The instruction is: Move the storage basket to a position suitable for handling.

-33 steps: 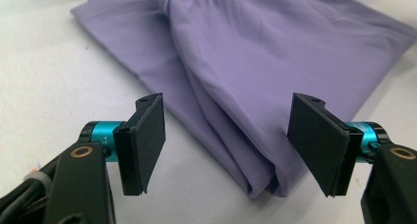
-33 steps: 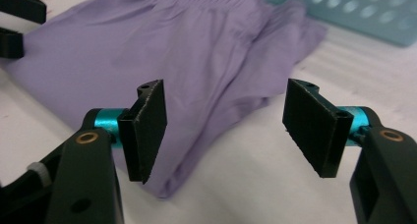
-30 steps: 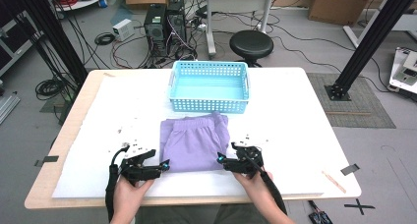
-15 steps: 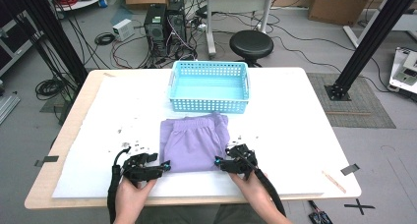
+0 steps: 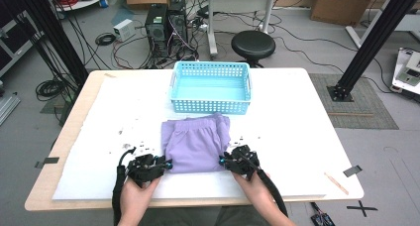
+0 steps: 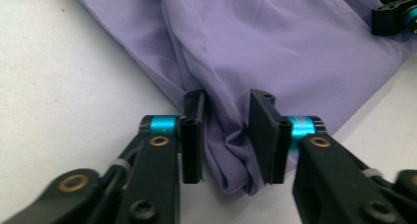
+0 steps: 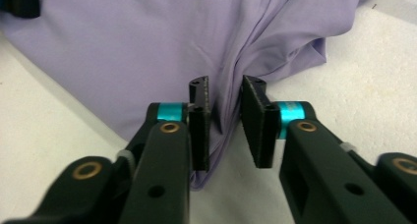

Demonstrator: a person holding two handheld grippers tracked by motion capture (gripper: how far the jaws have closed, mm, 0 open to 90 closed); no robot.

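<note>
Left gripper [image 6: 226, 135] has a bunched corner of the purple garment [image 6: 275, 42] between its two black jaws. They have just been closing and now stand narrow, the left-hand pad against the fold; whether the other pad presses yet I cannot tell. Right gripper [image 7: 225, 126] is much the same at the garment's other near corner: a ridge of cloth rises between narrow jaws that have just been closing, a sliver of gap showing beside one pad.

From the high view, the left gripper [image 5: 166, 163] and right gripper [image 5: 224, 161] sit at the two near corners of the purple garment [image 5: 195, 144], each in a bare hand, with black cables trailing back toward the person. That view gives no look at the jaw gap; the gripper views do, along with the creases pulled up into each pinch. In the left gripper view the tip of the other gripper shows at the garment's far edge.

The garment lies flat on the white-covered bench [image 5: 297, 137], its far edge just short of the light blue basket [image 5: 210, 106]. Beyond the basket, off the bench, stand a black stool [image 5: 253, 44] and computer towers [image 5: 166, 28] among floor cables. No writing can be read anywhere.
</note>
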